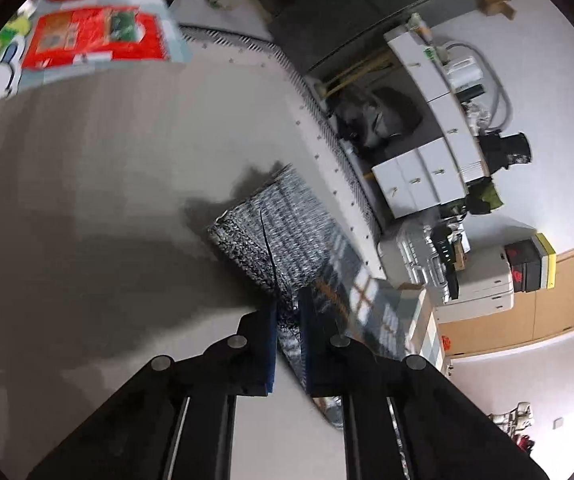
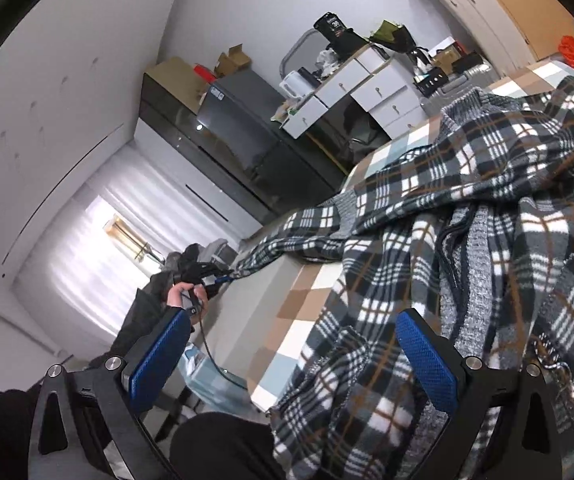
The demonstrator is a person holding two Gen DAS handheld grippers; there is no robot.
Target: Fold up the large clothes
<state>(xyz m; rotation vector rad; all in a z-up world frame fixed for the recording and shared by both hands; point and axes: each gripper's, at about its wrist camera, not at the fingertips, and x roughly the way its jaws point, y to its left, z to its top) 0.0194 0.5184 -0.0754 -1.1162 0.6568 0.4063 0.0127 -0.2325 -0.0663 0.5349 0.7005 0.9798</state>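
Observation:
A large plaid garment (image 2: 467, 216) in black, white, grey and brown with grey knit trim lies crumpled on a table with a checked cloth (image 2: 307, 300). My left gripper (image 1: 287, 320) is shut on the garment's grey knit cuff (image 1: 263, 232) and holds it stretched out past the table's edge. In the right wrist view the left gripper (image 2: 229, 279) shows far off, pulling a sleeve (image 2: 287, 236) taut. My right gripper (image 2: 293, 340) is open and empty, hovering over the near edge of the garment.
A white desk with drawers (image 2: 359, 88) and a dark cabinet (image 2: 239, 140) stand against the far wall. A bright window with curtains (image 2: 99, 256) is at left. In the left wrist view there is a red package (image 1: 91, 36) and a suitcase (image 1: 419, 256).

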